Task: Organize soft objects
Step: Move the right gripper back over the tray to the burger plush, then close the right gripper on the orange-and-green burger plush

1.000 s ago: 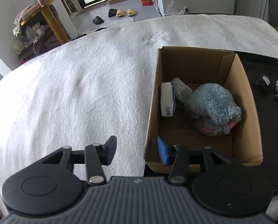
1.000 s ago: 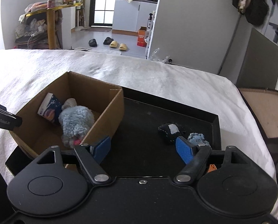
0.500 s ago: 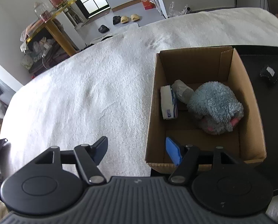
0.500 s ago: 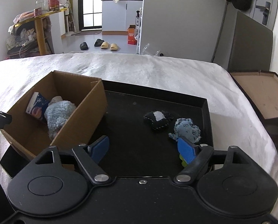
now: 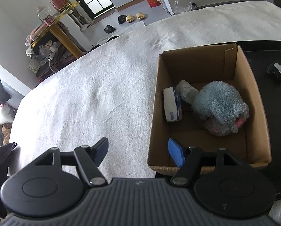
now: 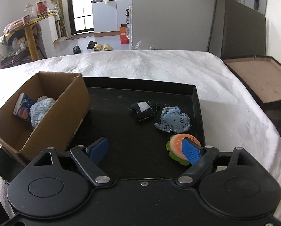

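Covering the bed, a white blanket [image 6: 159, 66] is seen under a black tray [image 6: 196, 98]. A cardboard box [image 6: 65, 113] is set on the tray's left end, and a fluffy blue toy [image 5: 221, 107] and a small pack [image 5: 171, 107] are kept inside it. Right of the box, a black cushion [image 6: 143, 111], a blue cushion [image 6: 175, 120] and an orange cushion [image 6: 175, 145] are laid on the tray. The left gripper [image 5: 137, 150] is held wide apart by the box's near edge, empty. The right gripper [image 6: 147, 147] is spread wide over the tray, empty.
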{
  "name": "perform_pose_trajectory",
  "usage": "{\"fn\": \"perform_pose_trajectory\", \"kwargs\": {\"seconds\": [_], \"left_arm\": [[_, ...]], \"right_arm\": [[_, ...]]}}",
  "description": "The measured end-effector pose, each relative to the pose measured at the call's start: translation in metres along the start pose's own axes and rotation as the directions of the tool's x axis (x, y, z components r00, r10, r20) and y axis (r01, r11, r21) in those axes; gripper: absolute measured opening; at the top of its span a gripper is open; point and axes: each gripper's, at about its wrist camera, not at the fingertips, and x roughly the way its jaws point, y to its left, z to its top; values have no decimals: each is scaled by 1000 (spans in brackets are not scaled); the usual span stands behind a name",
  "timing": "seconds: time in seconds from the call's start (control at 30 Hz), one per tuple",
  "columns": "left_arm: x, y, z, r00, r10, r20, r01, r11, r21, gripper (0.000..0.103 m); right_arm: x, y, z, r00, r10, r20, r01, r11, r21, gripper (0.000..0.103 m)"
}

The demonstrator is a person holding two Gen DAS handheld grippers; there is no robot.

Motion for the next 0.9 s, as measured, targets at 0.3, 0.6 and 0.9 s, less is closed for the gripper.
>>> {"fn": "perform_pose_trajectory", "kwargs": {"seconds": [0.3, 0.6, 0.9], "left_arm": [[3, 0, 8, 1000, 12, -11, -12, 1000, -19, 69], [12, -6, 11, 999, 24, -35, -24, 999, -26, 69], [15, -15, 11, 998, 34, -52, -34, 999, 3, 69]], "right_arm": [[17, -21, -8, 999, -44, -9, 44, 998, 38, 85], [47, -44, -6, 996, -82, -44, 85, 994, 69, 74], [75, -48, -4, 993, -73, -95, 76, 997, 28, 69]]}}
